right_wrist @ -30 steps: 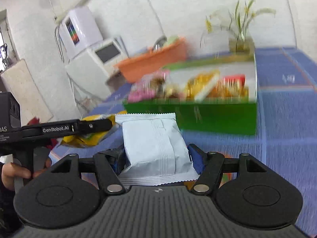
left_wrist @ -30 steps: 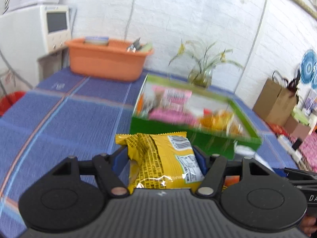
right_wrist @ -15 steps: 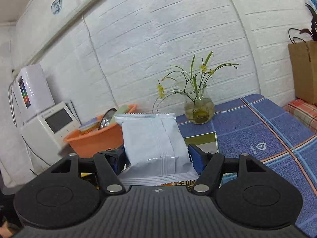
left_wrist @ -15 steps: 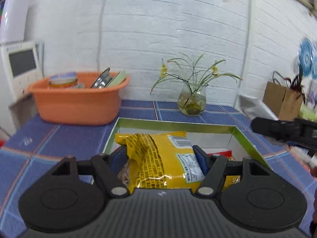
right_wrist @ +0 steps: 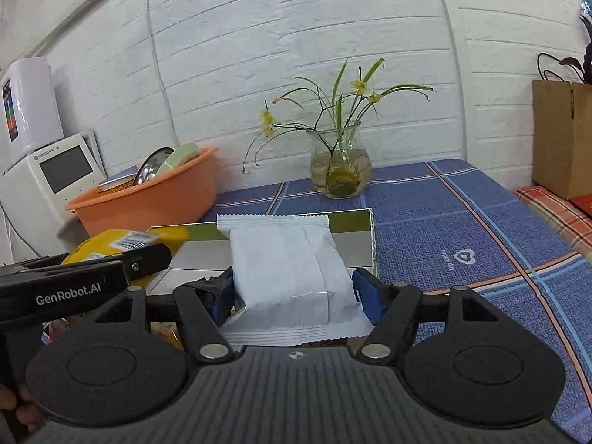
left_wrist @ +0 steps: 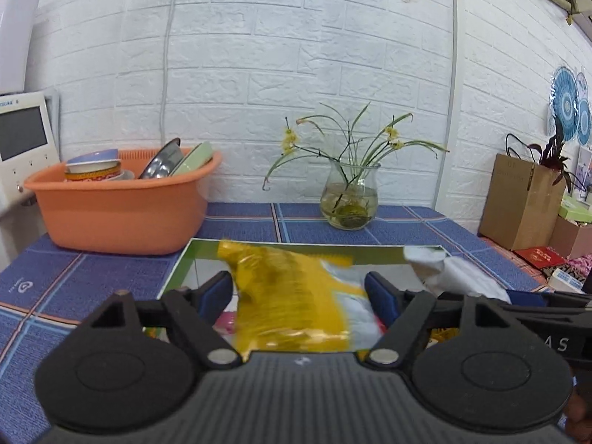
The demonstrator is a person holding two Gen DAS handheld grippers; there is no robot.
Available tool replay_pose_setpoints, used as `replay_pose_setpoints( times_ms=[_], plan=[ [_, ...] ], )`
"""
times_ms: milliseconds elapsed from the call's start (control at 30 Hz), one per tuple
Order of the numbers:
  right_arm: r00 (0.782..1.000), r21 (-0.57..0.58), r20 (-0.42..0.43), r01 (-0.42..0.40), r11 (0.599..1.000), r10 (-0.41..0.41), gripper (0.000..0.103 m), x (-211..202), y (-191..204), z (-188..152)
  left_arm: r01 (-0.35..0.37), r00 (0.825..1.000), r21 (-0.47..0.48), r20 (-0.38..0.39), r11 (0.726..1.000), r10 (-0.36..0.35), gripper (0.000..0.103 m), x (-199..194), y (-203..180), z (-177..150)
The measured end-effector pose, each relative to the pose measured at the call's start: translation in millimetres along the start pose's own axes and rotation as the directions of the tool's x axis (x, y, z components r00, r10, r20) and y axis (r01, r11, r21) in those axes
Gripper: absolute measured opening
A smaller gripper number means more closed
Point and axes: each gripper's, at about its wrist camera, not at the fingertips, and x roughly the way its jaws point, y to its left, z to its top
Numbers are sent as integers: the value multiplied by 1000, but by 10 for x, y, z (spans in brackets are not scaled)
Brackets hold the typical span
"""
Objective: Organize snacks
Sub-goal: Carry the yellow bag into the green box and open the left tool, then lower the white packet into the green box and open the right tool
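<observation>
left tool [left_wrist: 299, 292] tilted slightly down, just opening around blurred yellow packet [left_wrist: 292, 296], right tool [right_wrist: 292, 288] gripping white packet [right_wrist: 288, 270]

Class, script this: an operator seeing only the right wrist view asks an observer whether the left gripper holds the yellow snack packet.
Operator: Is the yellow snack packet gripped?
Observer: No. The left gripper has just been opening, and its blue pads stand clear of the packet between them.
Operator: What lies beneath it?
Observer: A pink wrapper inside the green cardboard box.
</observation>
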Motion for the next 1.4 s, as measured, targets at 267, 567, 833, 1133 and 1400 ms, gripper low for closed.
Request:
replay_pose_setpoints(
  times_ms=[267, 567, 833, 1133, 1400],
  plan=[
    [999, 34, 20, -33, 999, 33, 103, -72, -19, 46, 43, 999, -17, 27, 999, -43, 91, -287, 55, 27],
    [990, 83, 31, -137, 987, 135, 103, -237, 34, 142, 56, 998, 48, 0, 997, -56, 103, -1025, 85, -147],
    [975, 18, -23, -222, 975, 222, 103, -520, 215, 147, -1, 988, 32, -152, 999, 6, 103, -1498, 185, -683],
    [900, -43, -163, -415, 909, 404, 103, -1330, 104, -499, -12, 951, -302, -298, 953, -82, 91, -1468, 539, -858],
    [842, -102, -307, -492, 865, 443, 103, -1474, 433, -853, 82, 916, -293, -354, 953, -188, 83, -1380, 208, -862]
  ],
)
